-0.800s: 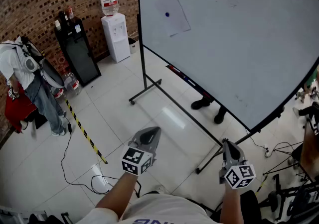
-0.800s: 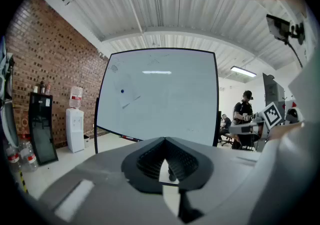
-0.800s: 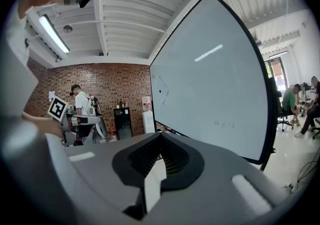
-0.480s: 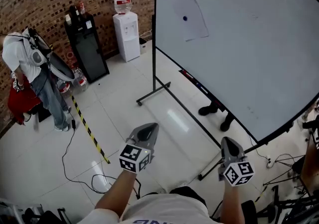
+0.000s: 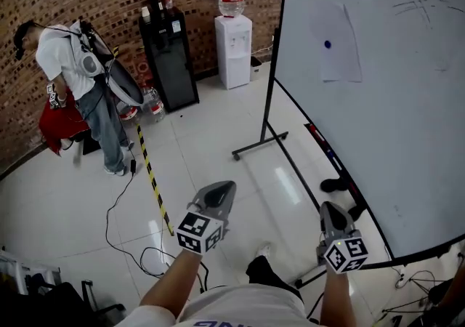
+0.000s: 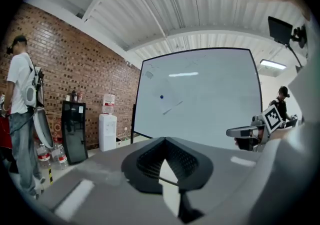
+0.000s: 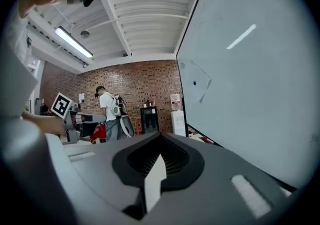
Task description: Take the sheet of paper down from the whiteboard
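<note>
A white sheet of paper (image 5: 336, 43) hangs on the big whiteboard (image 5: 407, 100), held by a small blue magnet (image 5: 327, 45). The left gripper view shows the same sheet (image 6: 167, 101) far off on the whiteboard (image 6: 210, 104); the right gripper view shows the sheet (image 7: 199, 83) on the board's left part. My left gripper (image 5: 220, 191) is shut and empty, low in the head view, well short of the board. My right gripper (image 5: 330, 211) is shut and empty too, close to the board's lower edge.
A person (image 5: 83, 93) stands at the left by a brick wall. A black cabinet (image 5: 168, 57) and a water dispenser (image 5: 233, 42) stand against that wall. Cables (image 5: 138, 245) and striped tape (image 5: 152, 180) lie on the floor. The whiteboard's wheeled legs (image 5: 261, 145) and someone's shoes (image 5: 336, 184) are beneath the board.
The view has swung to the left: the whiteboard and its sheet have slid rightward in the head view, and the person, cabinet and dispenser have come toward the centre. Both grippers stay shut.
</note>
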Motion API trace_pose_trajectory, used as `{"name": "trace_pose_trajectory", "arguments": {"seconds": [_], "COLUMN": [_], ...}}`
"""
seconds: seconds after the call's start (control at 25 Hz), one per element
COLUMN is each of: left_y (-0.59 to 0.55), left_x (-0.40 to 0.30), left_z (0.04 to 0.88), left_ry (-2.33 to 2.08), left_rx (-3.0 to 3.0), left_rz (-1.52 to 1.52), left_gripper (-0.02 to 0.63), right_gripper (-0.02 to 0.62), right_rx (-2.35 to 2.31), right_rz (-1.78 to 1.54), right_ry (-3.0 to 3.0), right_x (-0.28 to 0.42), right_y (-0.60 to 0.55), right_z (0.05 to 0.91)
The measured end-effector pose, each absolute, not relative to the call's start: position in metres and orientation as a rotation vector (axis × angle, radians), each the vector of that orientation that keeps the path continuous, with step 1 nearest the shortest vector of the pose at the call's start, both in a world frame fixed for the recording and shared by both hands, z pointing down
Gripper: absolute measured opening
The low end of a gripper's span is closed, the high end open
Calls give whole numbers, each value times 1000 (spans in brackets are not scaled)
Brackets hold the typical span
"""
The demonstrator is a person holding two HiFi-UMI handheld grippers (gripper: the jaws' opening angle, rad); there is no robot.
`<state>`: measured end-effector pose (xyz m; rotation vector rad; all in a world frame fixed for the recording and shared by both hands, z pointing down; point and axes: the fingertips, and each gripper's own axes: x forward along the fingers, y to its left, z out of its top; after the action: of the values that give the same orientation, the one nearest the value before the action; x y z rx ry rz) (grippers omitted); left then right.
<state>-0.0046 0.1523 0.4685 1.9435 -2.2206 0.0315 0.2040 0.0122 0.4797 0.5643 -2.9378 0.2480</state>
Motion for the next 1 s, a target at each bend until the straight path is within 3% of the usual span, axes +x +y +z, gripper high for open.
{"name": "trace_pose_trajectory", "arguments": {"seconds": [0.24,0.56,1.0], "left_y": [81,-47,-175], "left_x": [-57,-75,-136], "left_z": [464,435,411], "left_ry": [-2254,-2232,-2122], "left_rx": [1907,2004,2193], "left_rz": [41,52,-7], "left_gripper": [5,5,5], "right_gripper": [6,8,8], "right_rx": [558,609,716], "right_rz": [166,147,81], "right_ry": [-2968,-2998,-3005], "right_x": [149,118,61], "right_y": [-64,-175,-239], "right_z": [465,439,414]}}
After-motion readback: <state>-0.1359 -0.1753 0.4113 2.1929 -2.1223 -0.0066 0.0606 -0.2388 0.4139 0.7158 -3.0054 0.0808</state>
